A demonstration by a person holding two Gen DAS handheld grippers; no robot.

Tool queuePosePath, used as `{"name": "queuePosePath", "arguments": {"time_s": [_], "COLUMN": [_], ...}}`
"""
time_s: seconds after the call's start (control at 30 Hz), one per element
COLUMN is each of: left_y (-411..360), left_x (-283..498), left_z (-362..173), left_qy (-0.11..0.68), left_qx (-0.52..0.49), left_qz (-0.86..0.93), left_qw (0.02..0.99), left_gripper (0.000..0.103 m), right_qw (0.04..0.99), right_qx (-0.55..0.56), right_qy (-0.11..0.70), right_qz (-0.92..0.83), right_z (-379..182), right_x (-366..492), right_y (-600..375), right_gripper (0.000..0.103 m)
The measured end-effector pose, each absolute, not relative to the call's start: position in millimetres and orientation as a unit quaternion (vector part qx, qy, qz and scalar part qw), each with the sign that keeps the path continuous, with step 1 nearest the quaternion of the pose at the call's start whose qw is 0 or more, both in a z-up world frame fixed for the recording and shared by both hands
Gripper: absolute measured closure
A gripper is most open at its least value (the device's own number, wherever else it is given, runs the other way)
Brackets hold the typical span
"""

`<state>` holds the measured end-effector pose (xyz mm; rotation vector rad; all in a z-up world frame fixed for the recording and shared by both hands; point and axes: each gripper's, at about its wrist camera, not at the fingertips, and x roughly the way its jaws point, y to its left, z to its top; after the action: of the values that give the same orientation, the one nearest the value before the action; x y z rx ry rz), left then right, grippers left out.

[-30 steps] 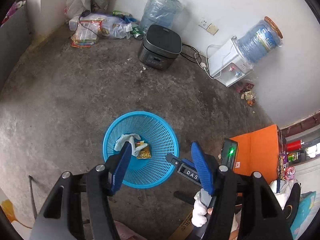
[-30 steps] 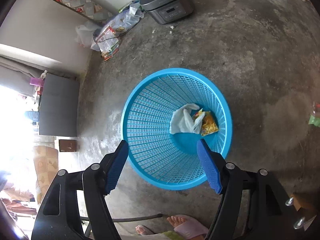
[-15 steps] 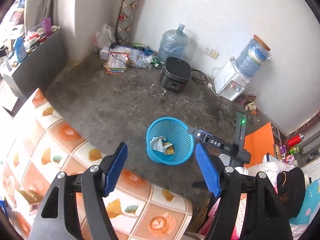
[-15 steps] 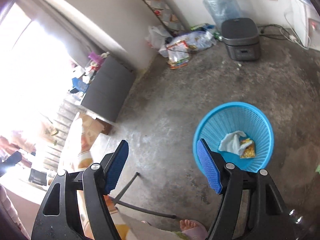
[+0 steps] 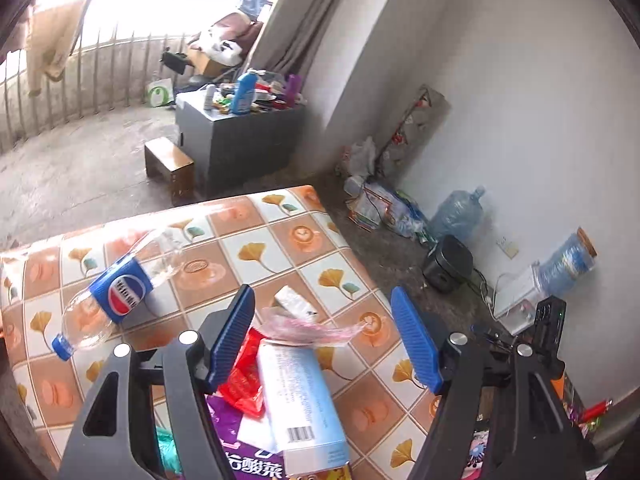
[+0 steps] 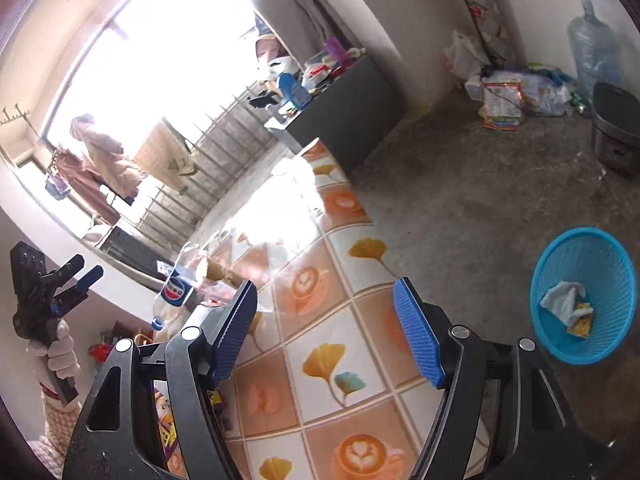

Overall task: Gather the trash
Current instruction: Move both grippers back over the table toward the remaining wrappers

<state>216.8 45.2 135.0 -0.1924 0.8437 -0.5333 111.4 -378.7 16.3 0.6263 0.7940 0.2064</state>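
My left gripper is open and empty above a table with a patterned cloth. Below it lies trash: a pale blue carton, a red wrapper, a pink plastic wrapper, a small white packet and an empty Pepsi bottle to the left. My right gripper is open and empty over the table's corner. The blue basket stands on the floor at the right, holding a white tissue and a yellow wrapper. The Pepsi bottle and my left gripper show at the left.
A purple packet lies at the table's near edge. On the concrete floor stand a black cooker, a water bottle, a dispenser and a pile of bags. A grey cabinet stands by the balcony.
Both grippers have risen and swung away from the blue basket to the table. The basket has left the left wrist view and moved to the right edge of the right one.
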Motion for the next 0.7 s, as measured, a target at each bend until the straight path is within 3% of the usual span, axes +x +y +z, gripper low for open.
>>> {"name": "queuePosePath", "arguments": {"time_s": [0.27, 0.57, 0.7], "left_y": [113.9, 80.5, 61.2], "left_x": [204.7, 239.3, 261.9], "left_z": [93.9, 72.7, 68.6], "left_qy": [0.43, 0.469, 0.479], "left_qx": [-0.149, -0.173, -0.164], "left_qz": [-0.244, -0.296, -0.304], "left_qw": [0.856, 0.814, 0.807], "left_gripper": [0.035, 0.035, 0.039], "right_qw": [0.858, 0.837, 0.794], "right_qx": [0.275, 0.311, 0.387], "right_qy": [0.404, 0.42, 0.444], "right_qz": [0.159, 0.161, 0.149], "right_z": [23.0, 21.8, 6.9], "right_x": [130.2, 158.4, 168.3], "right_y": [-295.0, -269.2, -275.3], "right_gripper": [0.036, 0.036, 0.036]}}
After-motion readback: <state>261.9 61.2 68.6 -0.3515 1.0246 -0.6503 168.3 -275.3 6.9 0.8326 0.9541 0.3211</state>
